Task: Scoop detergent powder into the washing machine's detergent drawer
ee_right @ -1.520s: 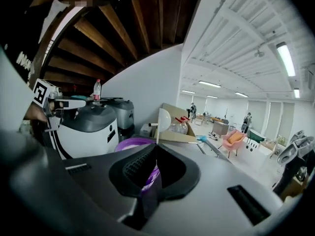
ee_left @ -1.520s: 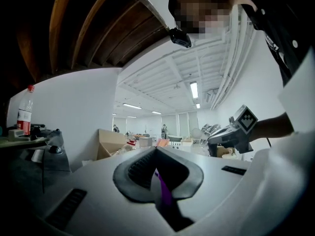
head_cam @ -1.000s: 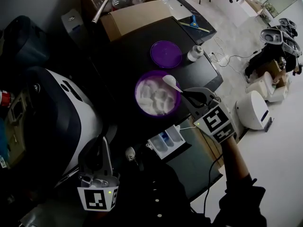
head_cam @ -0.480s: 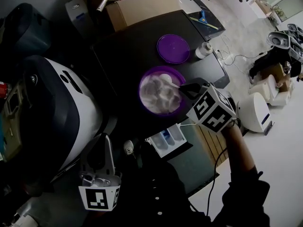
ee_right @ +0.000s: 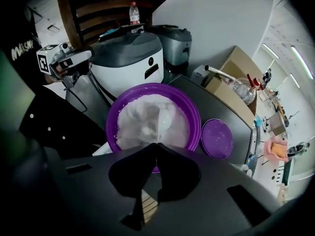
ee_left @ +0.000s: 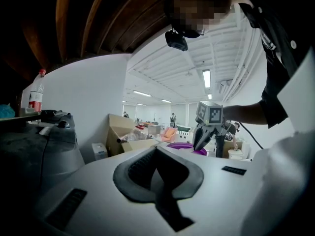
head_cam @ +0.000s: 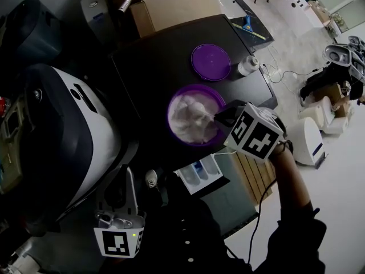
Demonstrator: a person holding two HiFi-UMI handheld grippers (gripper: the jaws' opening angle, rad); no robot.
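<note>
Right hand-held gripper [ee_right: 156, 144] clamps white scoop [ee_right: 165, 122] sunk in lumpy white powder [ee_right: 138, 129]; left hand-held gripper [ee_left: 156, 149] closed, empty.

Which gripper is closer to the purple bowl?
Right. The right gripper is at the rim of the purple bowl, its spoon in the powder; the left gripper is off beside the washing machine.

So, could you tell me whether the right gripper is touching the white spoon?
Touching. The right gripper view shows the right gripper with its jaws shut on the handle of the white spoon, whose bowl reaches into the purple tub.
</note>
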